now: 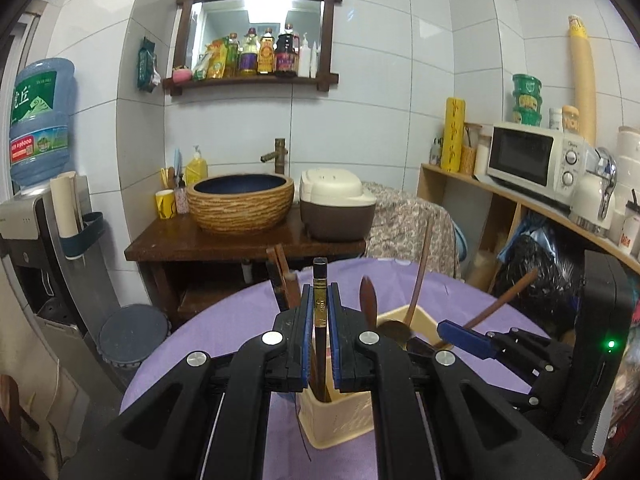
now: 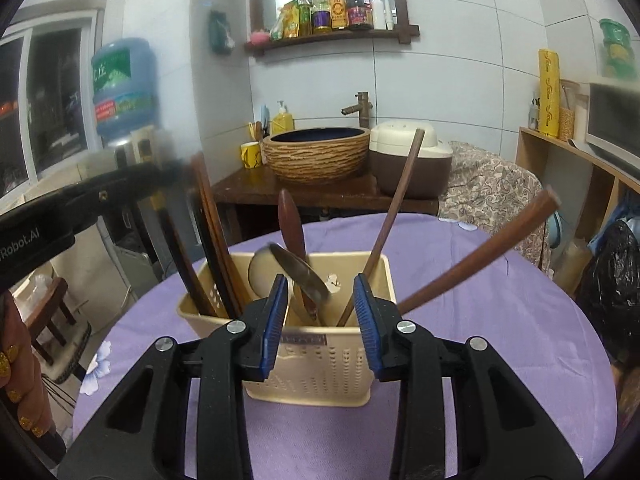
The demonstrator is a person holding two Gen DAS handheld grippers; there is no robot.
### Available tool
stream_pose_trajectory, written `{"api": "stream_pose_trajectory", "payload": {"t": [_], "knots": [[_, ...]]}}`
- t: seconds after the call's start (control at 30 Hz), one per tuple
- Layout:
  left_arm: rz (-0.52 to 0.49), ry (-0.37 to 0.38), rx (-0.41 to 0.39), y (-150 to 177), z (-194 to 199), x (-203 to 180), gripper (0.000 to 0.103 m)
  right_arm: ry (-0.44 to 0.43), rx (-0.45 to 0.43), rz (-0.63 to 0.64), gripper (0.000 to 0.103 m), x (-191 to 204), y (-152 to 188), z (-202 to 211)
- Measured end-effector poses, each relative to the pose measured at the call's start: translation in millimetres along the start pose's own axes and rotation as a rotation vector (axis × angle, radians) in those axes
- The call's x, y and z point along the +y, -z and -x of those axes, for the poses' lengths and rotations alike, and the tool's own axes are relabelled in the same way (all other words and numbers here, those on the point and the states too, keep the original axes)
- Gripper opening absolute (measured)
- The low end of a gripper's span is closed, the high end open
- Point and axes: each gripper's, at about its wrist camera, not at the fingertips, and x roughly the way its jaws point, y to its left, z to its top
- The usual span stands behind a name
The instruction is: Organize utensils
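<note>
Left gripper point(image 1: 320, 312): clamped on a dark chopstick point(image 1: 320, 280), which is held upright between the blue pads; its lower end is seen inside the holder's near left corner.
Right gripper point(image 2: 320, 312): jaws apart, nothing between the pads; it is held just in front of the holder, and the spoons are seen through the gap.
Holder point(image 2: 316, 364): a beige perforated plastic box, set on the purple cloth point(image 2: 500, 320) of a round table.
Chopsticks point(image 2: 212, 248): several dark brown ones are stood in the holder's left compartment, leaning left.
Ladle point(image 2: 298, 266): a metal bowl with a brown handle, placed in the middle of the holder and tilted.
Spoons: one long wooden handle point(image 2: 394, 220) is leaned up and to the right; a second, thicker handle point(image 2: 492, 252) is tilted far right over the rim.
Background: a basin point(image 1: 242, 202) and a rice cooker point(image 1: 334, 210) are seen on a dark wooden stand beyond the table.
</note>
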Motion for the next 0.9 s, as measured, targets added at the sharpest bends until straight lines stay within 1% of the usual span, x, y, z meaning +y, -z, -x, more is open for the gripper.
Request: {"api": "stream_pose_trajectory", "payload": {"t": [0.1,0.2,0.23,0.27,0.3,0.33,0.4,0.43,0.47,0.5,0.53,0.63,0.7,0.73,0.77,0.83,0.87,0.9], "knots": [[0.018,0.0,0.012,3.6,-0.9,3.8,0.008,-0.001,-0.002,0.005,0.035,0.0,7.0,1.8],[0.026,0.027,0.013,3.7,5.7,6.8,0.01,-0.012,-0.007,0.012,0.036,2.2,12.7,10.6],[0.023,0.029,0.006,4.0,11.4,7.3,0.018,-0.012,-0.012,0.016,0.038,3.3,14.3,14.2],[0.022,0.028,-0.001,5.1,15.8,7.6,0.025,-0.007,-0.02,0.024,0.046,4.6,16.9,19.8],[0.027,0.023,-0.018,6.8,26.7,9.3,0.042,0.004,-0.028,0.031,0.051,5.6,20.3,26.1],[0.036,0.018,-0.041,9.2,38.4,12.1,0.056,0.016,-0.035,0.035,0.06,5.6,24.0,32.9],[0.044,0.018,-0.085,17.6,63.1,18.0,0.065,0.03,-0.048,0.034,0.068,3.3,36.3,55.4],[0.042,0.021,-0.107,25.2,78.8,20.6,0.074,0.036,-0.05,0.031,0.078,2.6,40.2,62.4],[0.034,0.023,-0.122,33.5,92.2,23.0,0.08,0.053,-0.053,0.029,0.09,0.8,49.7,77.3],[0.025,0.019,-0.134,41.1,102.4,23.8,0.093,0.064,-0.056,0.03,0.094,0.1,56.1,86.7],[0.013,0.005,-0.149,53.8,117.0,25.1,0.098,0.08,-0.062,0.031,0.097,-0.7,63.7,97.6],[-0.008,-0.025,-0.152,86.7,145.2,24.7,0.098,0.123,-0.066,0.019,0.097,-0.9,98.5,138.2],[0.005,-0.056,-0.148,118.8,166.9,21.7,0.098,0.125,-0.072,-0.008,0.097,2.6,125.3,162.2],[0.018,-0.063,-0.148,127.9,172.9,19.3,0.098,0.124,-0.075,-0.018,0.097,5.3,137.2,171.1],[0.041,-0.063,-0.143,145.1,184.4,14.9,0.098,0.125,-0.078,-0.029,0.097,10.6,155.0,184.6],[0.055,-0.062,-0.145,166.6,200.2,7.2,0.098,0.137,-0.107,-0.04,0.097,24.1,187.7,212.3],[0.06,-0.082,-0.139,180.2,209.7,0.5,0.098,0.143,-0.116,-0.035,0.097,30.4,198.0,221.7],[0.065,-0.092,-0.135,186.4,215.6,-3.3,0.098,0.156,-0.122,-0.034,0.097,37.0,208.4,232.8]]}}
